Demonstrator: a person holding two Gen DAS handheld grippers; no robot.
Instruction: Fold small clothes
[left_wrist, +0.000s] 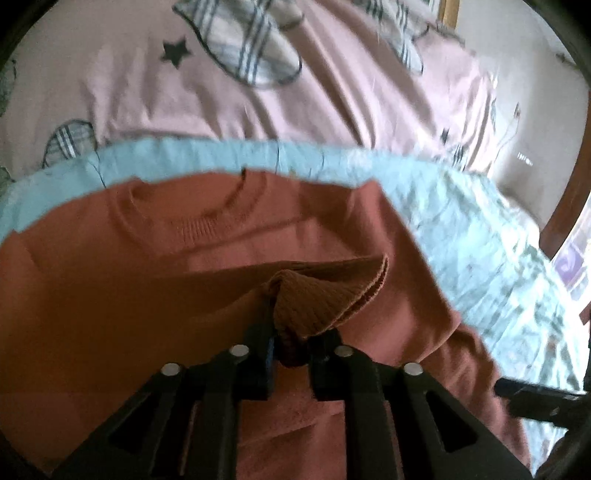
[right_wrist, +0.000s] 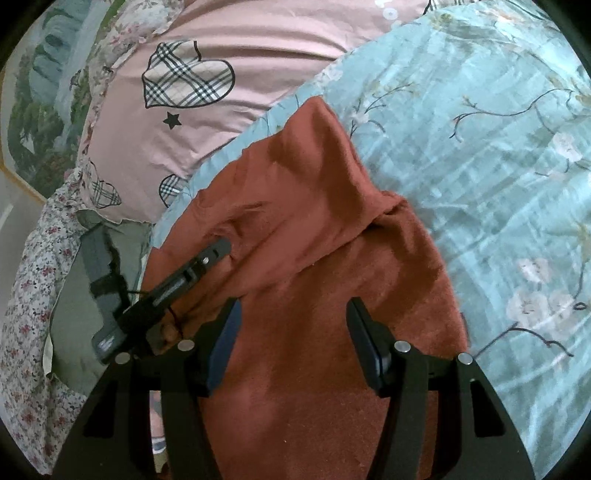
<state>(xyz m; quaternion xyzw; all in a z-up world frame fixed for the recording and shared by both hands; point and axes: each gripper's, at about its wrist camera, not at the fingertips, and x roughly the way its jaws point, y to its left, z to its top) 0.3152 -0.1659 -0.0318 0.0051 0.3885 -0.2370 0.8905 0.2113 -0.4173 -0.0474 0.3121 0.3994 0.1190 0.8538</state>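
Item: rust-red knit sweater (left_wrist: 229, 236), lying flat on a pale blue floral quilt (right_wrist: 480, 155) spread over a bed. Round neckline toward the far edge in the left wrist view; one sleeve folded across the body in the right wrist view.

Left gripper (left_wrist: 291, 343): jaws narrow, pinching a ribbed cuff (left_wrist: 317, 295) of the sweater, the cuff bunched and raised above the body of the garment.

Right gripper (right_wrist: 293, 332): jaws spread, nothing between them, poised over the lower body of the sweater; contact with the fabric cannot be told.

Surroundings: pink duvet (right_wrist: 236, 66) with plaid hearts and black stars beyond the quilt; a small-flowered sheet (right_wrist: 33, 266) at the left edge of the bed.
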